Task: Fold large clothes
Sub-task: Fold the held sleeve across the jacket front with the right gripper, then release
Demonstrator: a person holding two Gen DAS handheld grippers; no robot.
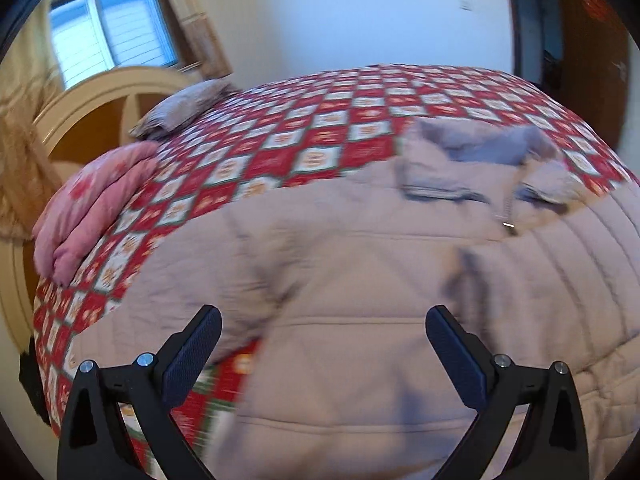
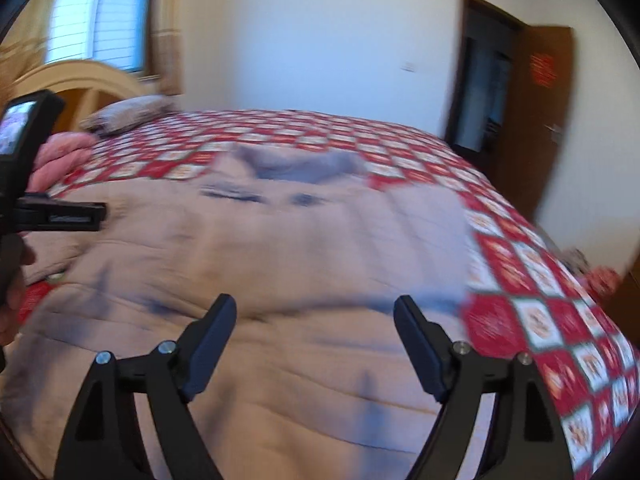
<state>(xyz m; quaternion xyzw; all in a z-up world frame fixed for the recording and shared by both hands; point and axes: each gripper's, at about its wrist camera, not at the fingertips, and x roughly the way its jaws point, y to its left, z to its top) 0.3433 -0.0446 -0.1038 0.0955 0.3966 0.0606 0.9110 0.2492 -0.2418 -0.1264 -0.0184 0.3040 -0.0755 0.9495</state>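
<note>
Beige quilted coat point(image 1: 360, 280) | flat on bedspread point(image 1: 320, 120) | collar away from claws

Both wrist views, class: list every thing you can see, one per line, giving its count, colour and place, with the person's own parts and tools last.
Quilted jacket: one, pale beige with a grey-lined collar, spread flat on the bed.
Bedspread: one, red and white checks, covering the bed under the jacket.
Folded quilt: one, pink, on the bed by the headboard.
Pillow: one, grey-brown, beyond the quilt.
Headboard: one, cream and brown, below the window.
Window: one, bright, behind the headboard.
Door: one, brown, open, beyond the bed.
Hand: one, at the right view's left edge.
Left tool: one, black, open above the jacket.
Right tool: one, black, open above the jacket.
</note>
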